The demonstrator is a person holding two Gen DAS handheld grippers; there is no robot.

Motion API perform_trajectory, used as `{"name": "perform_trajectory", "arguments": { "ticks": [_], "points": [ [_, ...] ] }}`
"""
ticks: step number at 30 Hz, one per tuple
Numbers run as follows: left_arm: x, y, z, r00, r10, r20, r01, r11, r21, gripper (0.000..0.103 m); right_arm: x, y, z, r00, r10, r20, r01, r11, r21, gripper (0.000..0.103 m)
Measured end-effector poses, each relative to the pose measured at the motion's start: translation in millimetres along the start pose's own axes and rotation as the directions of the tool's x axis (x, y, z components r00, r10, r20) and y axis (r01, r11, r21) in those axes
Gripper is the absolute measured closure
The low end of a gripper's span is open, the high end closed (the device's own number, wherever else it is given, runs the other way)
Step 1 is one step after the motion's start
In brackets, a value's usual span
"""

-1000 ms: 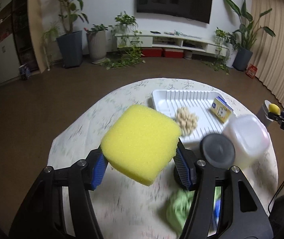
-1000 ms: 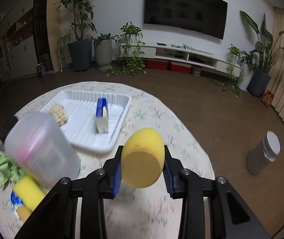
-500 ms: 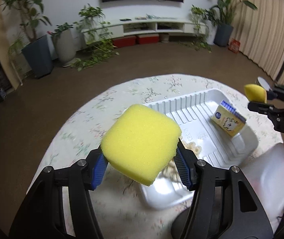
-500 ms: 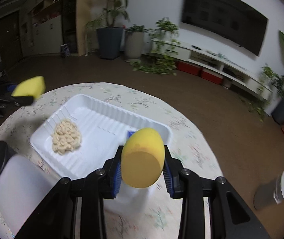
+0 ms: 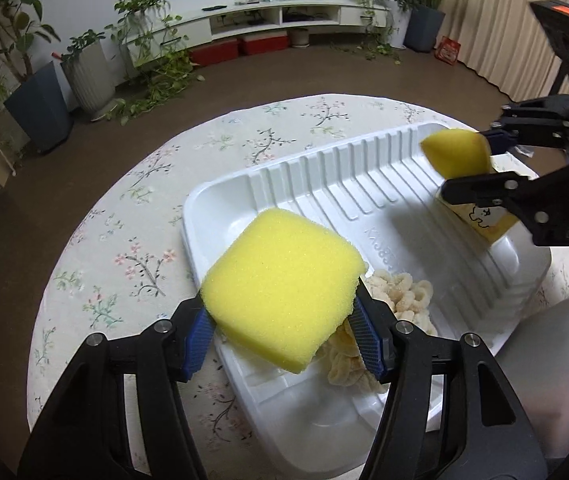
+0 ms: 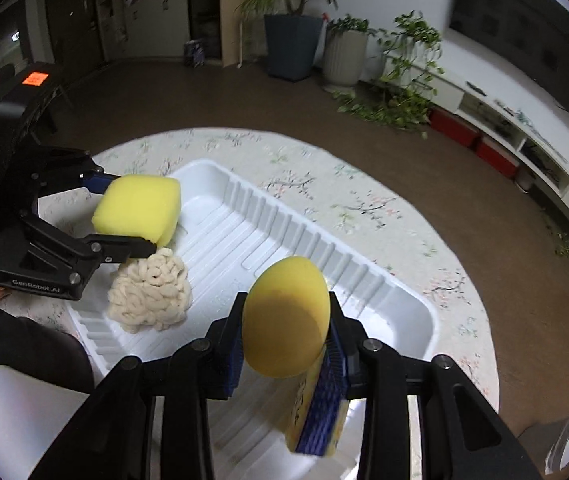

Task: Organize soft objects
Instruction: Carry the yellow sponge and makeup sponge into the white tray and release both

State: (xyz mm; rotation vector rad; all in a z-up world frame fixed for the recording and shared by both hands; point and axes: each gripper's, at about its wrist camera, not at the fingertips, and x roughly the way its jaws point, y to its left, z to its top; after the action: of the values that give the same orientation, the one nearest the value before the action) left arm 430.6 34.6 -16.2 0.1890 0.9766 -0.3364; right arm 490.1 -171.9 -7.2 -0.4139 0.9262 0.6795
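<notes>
Both grippers are loaded and over the white ribbed tray [image 5: 364, 184]; the step in hand looks like dropping both sponges into it.

Left to right, relative to the tray:
- Left gripper [image 5: 284, 320]: jaws about half spread, blue pads clamped on the sides of the square yellow sponge [image 5: 280, 292]. The sponge hangs over the tray's near-left end, clear of the floor, partly above the cream knitted scrubber [image 6: 150, 292] lying in that end.
- Tray middle: bare ribbed floor, the best landing spot.
- Right gripper [image 6: 286, 336]: jaws narrow, squeezing the egg-shaped yellow sponge [image 6: 286, 316]. It hangs over the tray's right end, right above the blue-and-yellow scouring pad [image 6: 320, 408] standing on edge there. Whether the sponge touches the pad I can't tell.

How I'd do it:
- Shift the left one toward the tray middle before release, or the square sponge will land on the scrubber and may roll onto the floral tablecloth [image 5: 132, 216].
- Lower both close to the tray floor first. Foam bounces.
- Right one: offset away from the upright pad so it doesn't get knocked over, then open fully. Compressed foam can cling to one pad.
- Watch the translucent jug [image 6: 24, 420] near the tray's near end when withdrawing.
</notes>
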Motion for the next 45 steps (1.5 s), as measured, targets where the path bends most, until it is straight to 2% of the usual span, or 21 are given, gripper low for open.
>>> {"name": "perform_trajectory", "arguments": {
  "ticks": [7, 12, 23, 24, 28, 37, 41, 45],
  "points": [
    [0, -5, -6, 1.000, -0.009, -0.017, 0.009, 1.000, 0.012, 0.044, 17, 5, -1, 0.999, 0.029, -0.030, -0.030, 0.999, -0.030, 0.064],
    [-2, -6, -11, 1.000, -0.010, -0.018, 0.010, 1.000, 0.002, 0.044, 30, 10, -1, 0.998, 0.012, -0.065, -0.017, 0.998, -0.066, 0.064],
    [2, -8, -8, 1.000, 0.006, -0.017, -0.007, 1.000, -0.024, 0.038, 30, 14, -1, 0.998, 0.002, -0.059, -0.007, 0.997, -0.080, 0.062],
    [2, -7, -8, 1.000, 0.002, -0.016, -0.002, 1.000, -0.031, 0.037, 30, 14, -1, 0.998, -0.002, -0.058, -0.003, 0.997, -0.081, 0.061],
    [2, -2, -7, 1.000, 0.001, -0.011, -0.002, 0.998, -0.057, 0.034, 30, 13, -1, 0.998, -0.010, -0.057, 0.005, 0.996, -0.084, 0.049],
    [1, -2, -8, 1.000, 0.008, 0.000, -0.008, 0.999, -0.053, 0.030, 25, 15, -2, 0.999, -0.021, -0.028, 0.018, 0.995, -0.096, 0.048],
    [-4, 2, -7, 1.000, -0.008, 0.026, 0.010, 0.997, -0.081, 0.023, 22, 14, -2, 0.999, -0.030, -0.013, 0.028, 0.995, -0.092, 0.048],
    [-13, 9, -6, 0.997, -0.027, 0.067, 0.035, 0.992, -0.120, 0.000, 16, 11, 0, 0.999, -0.036, 0.007, 0.037, 0.996, -0.081, 0.048]
  ]
}}
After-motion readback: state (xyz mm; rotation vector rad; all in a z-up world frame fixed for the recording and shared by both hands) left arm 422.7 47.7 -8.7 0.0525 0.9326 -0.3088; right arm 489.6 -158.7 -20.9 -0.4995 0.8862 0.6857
